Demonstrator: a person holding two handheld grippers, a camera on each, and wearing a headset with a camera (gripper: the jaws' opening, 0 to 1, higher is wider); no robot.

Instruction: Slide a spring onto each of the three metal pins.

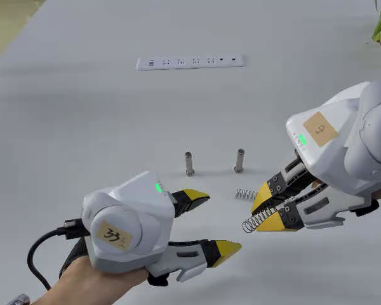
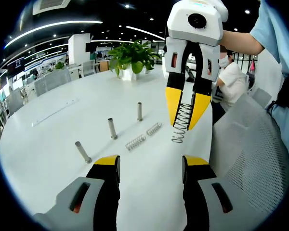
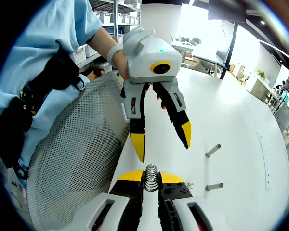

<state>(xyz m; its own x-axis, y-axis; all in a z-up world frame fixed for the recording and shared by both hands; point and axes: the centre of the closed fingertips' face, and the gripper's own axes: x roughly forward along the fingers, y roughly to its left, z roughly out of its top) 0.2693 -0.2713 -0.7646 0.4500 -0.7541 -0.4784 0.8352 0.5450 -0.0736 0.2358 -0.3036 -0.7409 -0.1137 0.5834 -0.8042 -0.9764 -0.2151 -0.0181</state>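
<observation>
The right claw (image 1: 268, 213) is clamped on 1 spring (image 1: 255, 220), gripping it near one end. The spring's long axis runs out past the yellow tips, nearly level, toward the left claw (image 1: 211, 222), which hangs wide open and empty just beside the free end. The pins stand upright on the table (image 1: 101, 127) beyond both claws, so the spring likely needs tipping upright; the nearer pin (image 1: 239, 161) lies just past the right claw, with the other pin (image 1: 189, 163) and a loose spring (image 1: 246, 194) near it.

White, yellow-tipped left gripper (image 1: 222, 222), right gripper (image 1: 257, 217)
</observation>
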